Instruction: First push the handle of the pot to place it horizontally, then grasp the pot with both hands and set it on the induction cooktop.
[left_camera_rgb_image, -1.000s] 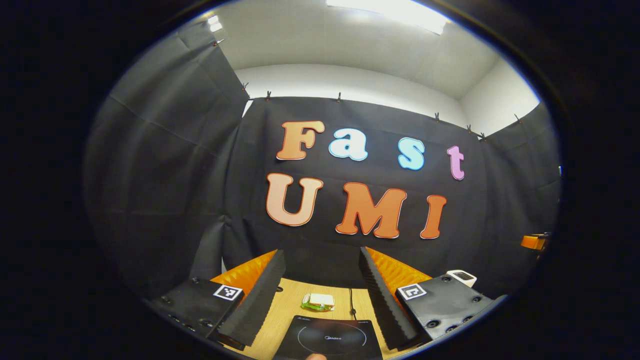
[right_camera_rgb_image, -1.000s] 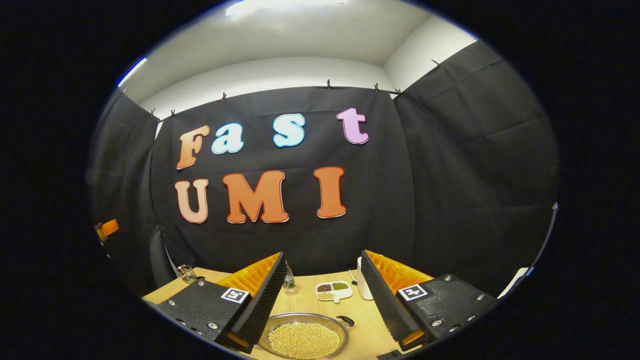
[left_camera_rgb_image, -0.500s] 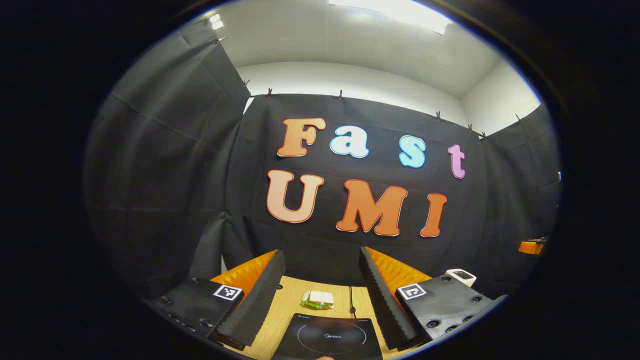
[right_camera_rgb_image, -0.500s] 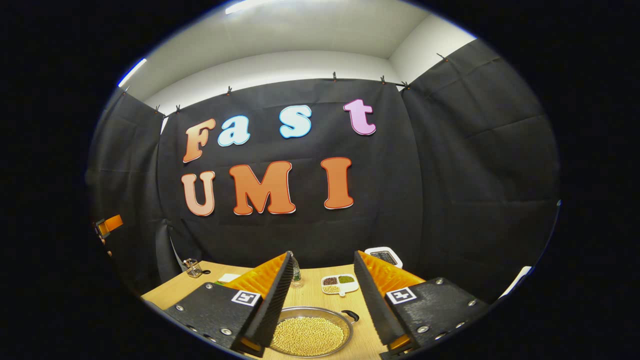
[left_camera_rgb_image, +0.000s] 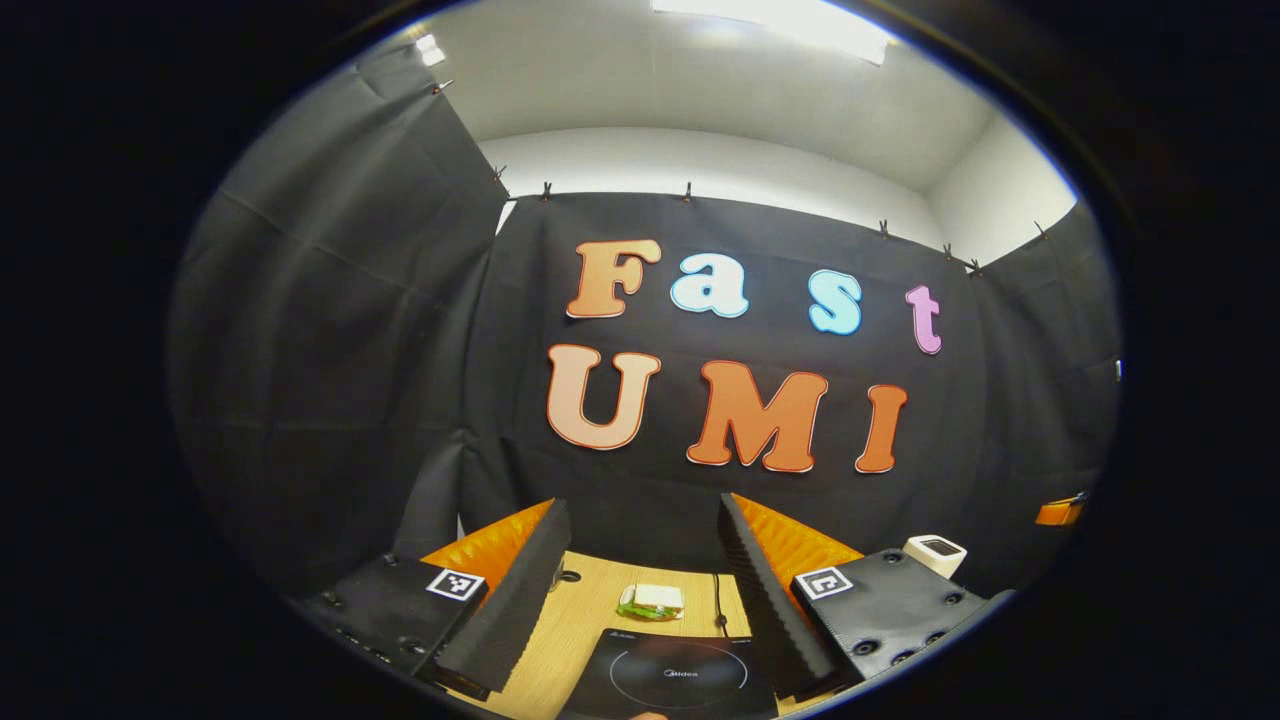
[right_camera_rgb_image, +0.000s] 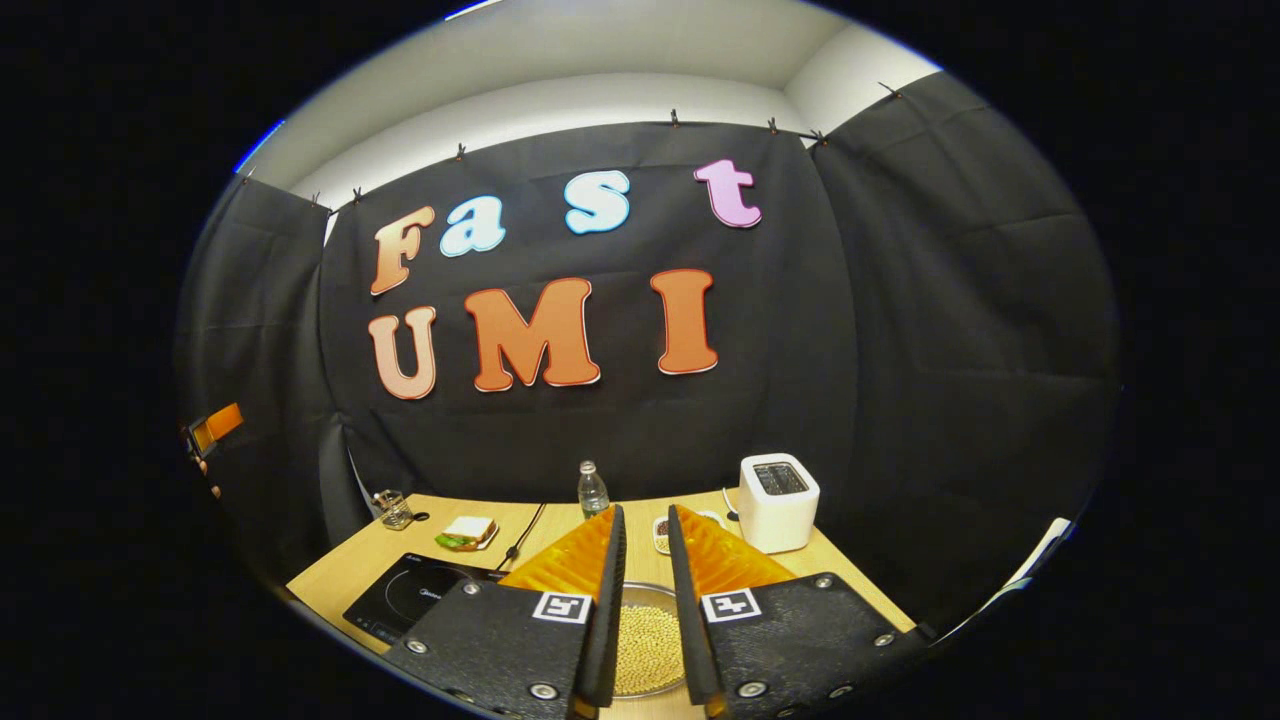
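Right gripper view: the pot (right_camera_rgb_image: 645, 648), a shallow metal pan filled with pale beans, sits on the wooden table (right_camera_rgb_image: 850, 585) just right of the induction cooktop (right_camera_rgb_image: 415, 598). Its handle is hidden behind the fingers, so its direction cannot be told. The right gripper (right_camera_rgb_image: 642, 545) is held level above the table, angled slightly downward, its fingers drawn almost together with a narrow gap between them and nothing held; the pot shows through that gap, beneath and beyond the fingertips, not touched. Behind the cooktop lie a sandwich (right_camera_rgb_image: 466, 532) and a water bottle (right_camera_rgb_image: 592, 490); a white toaster (right_camera_rgb_image: 778, 500) stands farther right.

Left gripper view: the left gripper (left_camera_rgb_image: 640, 535) hovers over the cooktop's (left_camera_rgb_image: 680, 675) near edge, fingers spread wide and empty.
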